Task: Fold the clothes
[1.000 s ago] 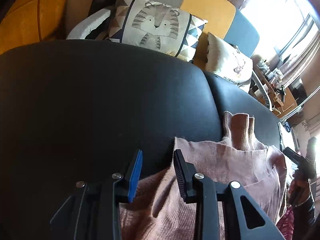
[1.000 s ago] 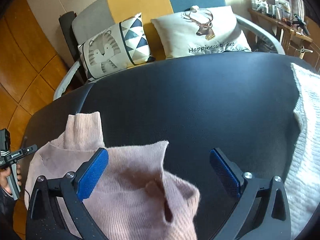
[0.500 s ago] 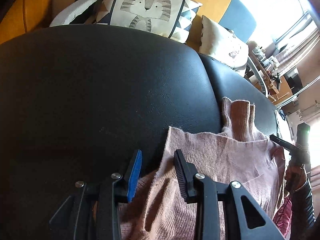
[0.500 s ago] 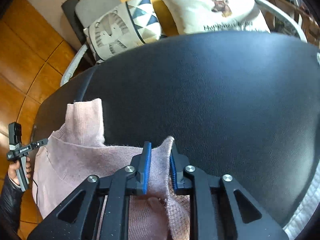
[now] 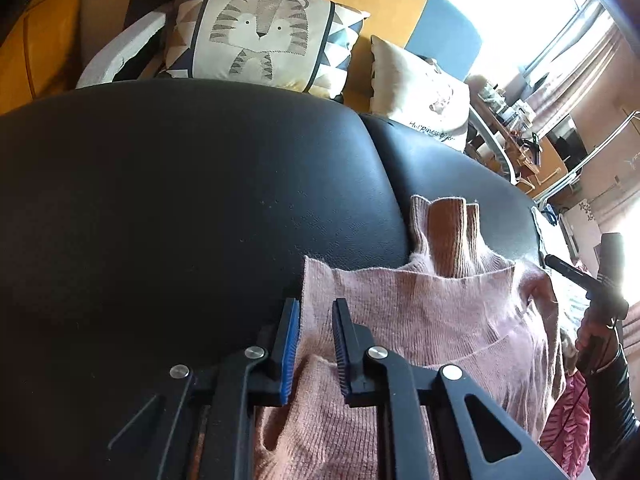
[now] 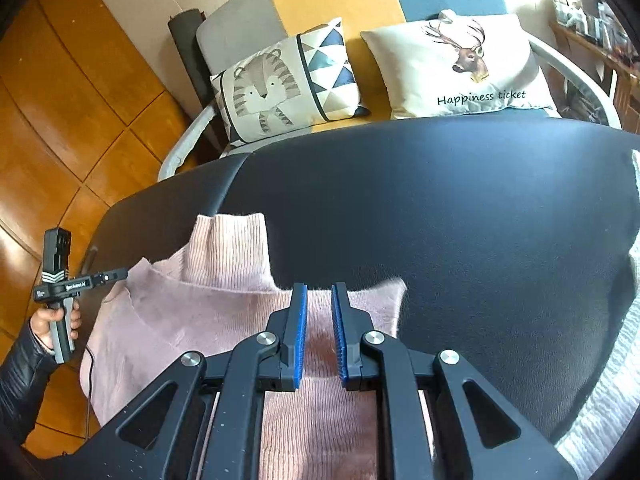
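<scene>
- A pink sweater [image 6: 208, 312] is gripped at its folded-up edge by the right tool [image 6: 319, 300].
- The left tool [image 5: 316, 312] is closing on the other corner.
- Folding is judged barely begun.

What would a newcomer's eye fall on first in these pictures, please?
First, the pink sweater spread on the black cushion, its ribbed collar pointing toward the sofa. Both claws sit at its folded edge: the right claw is clamped on the knit, while the left claw is closing around it. Behind, a tiger pillow stands out.

You can read "Happiness ticket" on the cream deer cushion [image 6: 460, 68]; nothing else is legible.
</scene>
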### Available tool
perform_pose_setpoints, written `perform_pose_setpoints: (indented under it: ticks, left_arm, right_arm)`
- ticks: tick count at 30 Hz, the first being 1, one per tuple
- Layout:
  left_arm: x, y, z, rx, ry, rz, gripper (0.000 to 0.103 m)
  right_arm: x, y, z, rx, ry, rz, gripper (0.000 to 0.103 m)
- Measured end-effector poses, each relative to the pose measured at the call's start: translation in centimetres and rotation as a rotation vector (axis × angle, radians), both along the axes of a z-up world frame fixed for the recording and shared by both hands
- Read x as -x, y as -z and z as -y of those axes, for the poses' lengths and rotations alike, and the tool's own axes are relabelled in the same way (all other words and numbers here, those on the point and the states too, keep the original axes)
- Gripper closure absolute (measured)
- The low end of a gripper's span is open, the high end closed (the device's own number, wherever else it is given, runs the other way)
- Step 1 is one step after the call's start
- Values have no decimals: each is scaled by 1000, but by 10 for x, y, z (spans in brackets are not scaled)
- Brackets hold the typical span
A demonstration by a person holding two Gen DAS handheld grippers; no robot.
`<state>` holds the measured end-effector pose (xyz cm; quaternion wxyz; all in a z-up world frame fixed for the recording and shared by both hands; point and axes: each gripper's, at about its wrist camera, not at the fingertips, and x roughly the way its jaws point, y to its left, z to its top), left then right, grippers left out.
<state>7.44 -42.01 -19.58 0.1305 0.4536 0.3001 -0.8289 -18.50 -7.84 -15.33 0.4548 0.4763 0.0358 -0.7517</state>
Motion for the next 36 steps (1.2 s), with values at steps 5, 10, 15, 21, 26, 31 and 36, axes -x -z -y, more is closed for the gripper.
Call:
perform_pose_setpoints:
  ticks: [5,10,15,21,26,31,36]
  left_arm:
    - [4,9,3,-12,-6,44,84]
    - [8,22,15,-51,-54,78,78]
    - [10,23,19,-71,-59,64,77]
    - [5,25,20,-77,-43,56,73]
    - [11,22,12,-125,55,34,83]
    - [14,13,-9,-53,133,22,96]
    - [-4,-5,-5,-22,84,-28,98]
  right_arm:
    - [1,6,-7,0,19,17,89]
    - [13,12,-18,8,79,31,70]
    - [25,18,-29,-6,135,33,36]
    - [36,37,-14,-40,58,122,48]
    - [32,36,3,-46,0,121,95]
    - [17,16,-4,-30,-1,54,99]
    - [10,-9,-20,14,13,-3,99]
